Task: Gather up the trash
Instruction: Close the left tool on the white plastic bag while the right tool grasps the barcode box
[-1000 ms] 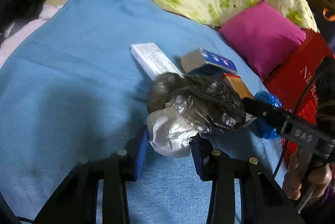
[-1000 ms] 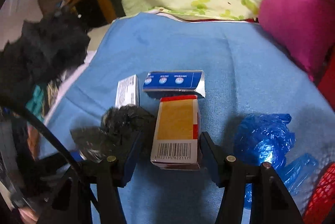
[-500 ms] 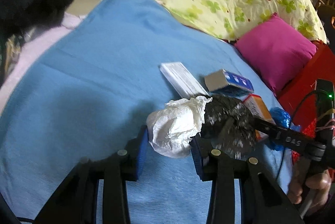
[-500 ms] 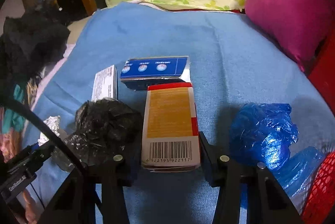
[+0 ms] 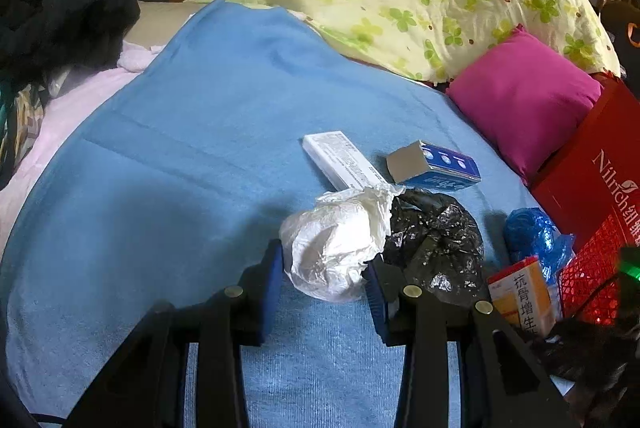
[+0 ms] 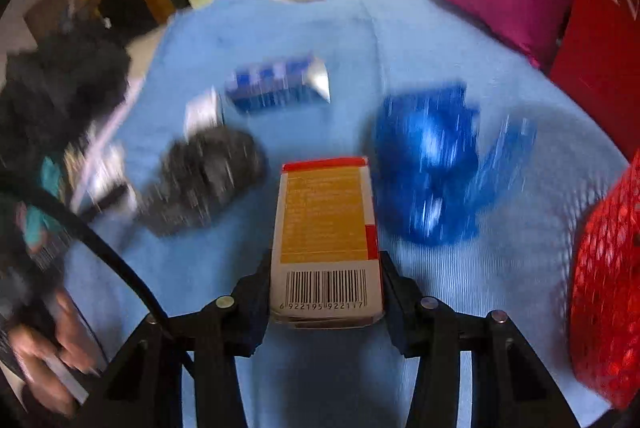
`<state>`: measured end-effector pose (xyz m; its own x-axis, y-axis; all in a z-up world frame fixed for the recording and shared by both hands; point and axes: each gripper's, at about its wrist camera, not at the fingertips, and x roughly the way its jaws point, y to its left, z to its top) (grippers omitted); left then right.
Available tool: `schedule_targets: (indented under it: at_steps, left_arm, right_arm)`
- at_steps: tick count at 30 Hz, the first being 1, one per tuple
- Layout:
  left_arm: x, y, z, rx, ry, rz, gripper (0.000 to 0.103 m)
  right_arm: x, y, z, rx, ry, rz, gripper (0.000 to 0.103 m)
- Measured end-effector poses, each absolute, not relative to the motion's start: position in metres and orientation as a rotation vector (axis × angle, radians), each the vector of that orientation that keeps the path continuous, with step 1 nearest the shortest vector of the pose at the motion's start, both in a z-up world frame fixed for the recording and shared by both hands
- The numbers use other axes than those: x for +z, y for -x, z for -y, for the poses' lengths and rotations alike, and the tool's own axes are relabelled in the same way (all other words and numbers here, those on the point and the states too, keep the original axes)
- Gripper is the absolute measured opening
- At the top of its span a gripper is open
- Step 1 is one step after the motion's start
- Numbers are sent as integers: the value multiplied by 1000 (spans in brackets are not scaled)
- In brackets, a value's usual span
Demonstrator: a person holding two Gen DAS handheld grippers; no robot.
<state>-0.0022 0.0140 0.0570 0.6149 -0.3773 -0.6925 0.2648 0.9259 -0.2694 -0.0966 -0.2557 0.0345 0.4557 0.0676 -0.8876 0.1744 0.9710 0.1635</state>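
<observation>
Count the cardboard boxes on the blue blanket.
3, not counting the big red carton. White box farthest left, blue box beside it, orange box in the right gripper.

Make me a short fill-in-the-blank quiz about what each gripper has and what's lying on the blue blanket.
1. The left gripper is shut on a crumpled ____ plastic bag.
2. The right gripper is shut on an orange box with a ____ printed on its near end.
3. The crumpled black bag lies on the ____ blanket.

Missing words: white; barcode; blue
</observation>
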Motion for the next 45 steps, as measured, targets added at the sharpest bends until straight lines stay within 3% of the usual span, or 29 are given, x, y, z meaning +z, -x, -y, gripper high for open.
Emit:
schedule_targets:
  at_steps: [2, 4, 7, 13, 21, 26, 31, 35, 37, 39, 45]
  left_arm:
    - [56, 2, -16, -365, 149, -835, 40]
    - [54, 1, -19, -359, 163, -847, 41]
    - [53, 0, -21, -352, 172, -853, 40]
    - [54, -1, -23, -356, 187, -853, 41]
    - [53, -1, -22, -351, 183, -854, 41]
    - [55, -1, -24, -340, 188, -844, 41]
    - [58, -1, -27, -335, 188, -829, 41]
    - [57, -1, -26, -339, 183, -834, 41]
    - [56, 0, -25, -342, 181, -835, 41]
    - [57, 1, -26, -342, 179, -831, 41]
    - [58, 1, -29, -341, 192, -828, 41]
  right_arm:
    - [31, 101, 252, -74, -217, -1077, 54]
    - [30, 100, 246, -38, -197, -1086, 72]
    - [26, 101, 235, -19, -145, -1067, 86]
    - [19, 112, 217, -41, -78, -1008, 98]
    - [15, 105, 206, -45, -18, -1014, 103]
    - [40, 108, 211, -44, -46, -979, 102]
    - [135, 157, 207, 11, 15, -610, 102]
    - [210, 224, 228, 93, -156, -200, 103]
    - [225, 241, 236, 102, -253, -112, 103]
    - [221, 248, 240, 125, -335, -122, 103]
    - [168, 189, 254, 142, -409, -509, 103]
